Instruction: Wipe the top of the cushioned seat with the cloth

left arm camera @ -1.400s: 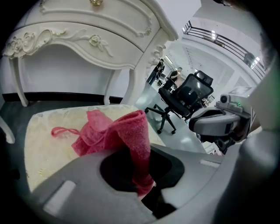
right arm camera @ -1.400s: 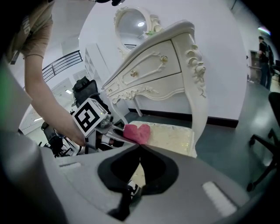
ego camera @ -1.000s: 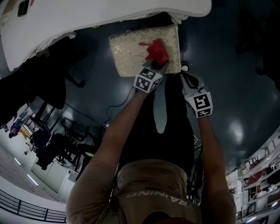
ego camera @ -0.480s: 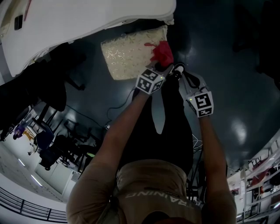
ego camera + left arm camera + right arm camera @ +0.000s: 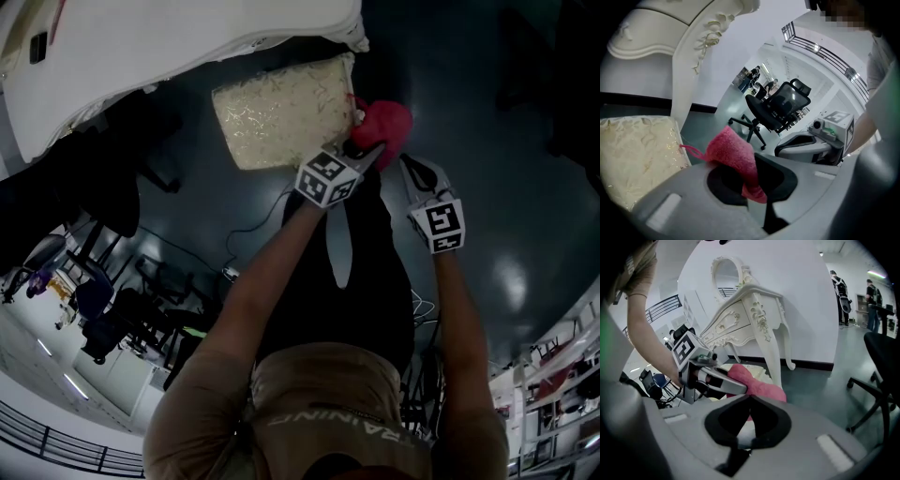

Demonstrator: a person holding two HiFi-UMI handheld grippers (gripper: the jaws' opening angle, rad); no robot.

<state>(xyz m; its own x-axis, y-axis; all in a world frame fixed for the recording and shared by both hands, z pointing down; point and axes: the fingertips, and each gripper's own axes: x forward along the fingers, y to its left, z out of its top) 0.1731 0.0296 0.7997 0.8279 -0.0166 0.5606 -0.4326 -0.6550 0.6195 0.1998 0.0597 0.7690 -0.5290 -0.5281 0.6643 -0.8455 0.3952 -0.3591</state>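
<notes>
**Cloth held off the seat's edge, left claw closed on it**

My left claw (image 5: 751, 164) is clamped on the pink cloth (image 5: 729, 147). The cloth bunches upward out of the jaws, and a thin loop trails from it toward the cushioned seat (image 5: 281, 111). In the head view the cloth sits past the seat's edge on the picture's right. It is just beside the seat's corner and over the dark floor (image 5: 487, 141), not on the cushion top.

The seat is pale and patterned, with a glossy surface. It lies partly under the rim of the white carved counter (image 5: 750, 310), and one curved leg of the counter stands just beside the cushion.

My right claw (image 5: 751, 399) has its jaws drawn together with nothing between them. It hangs near the left claw, a little closer to my body. Its view shows the cloth and the left claw just beyond its own tips.

A black office chair (image 5: 780, 105) stands well apart across the floor, seen in the left gripper view.
</notes>
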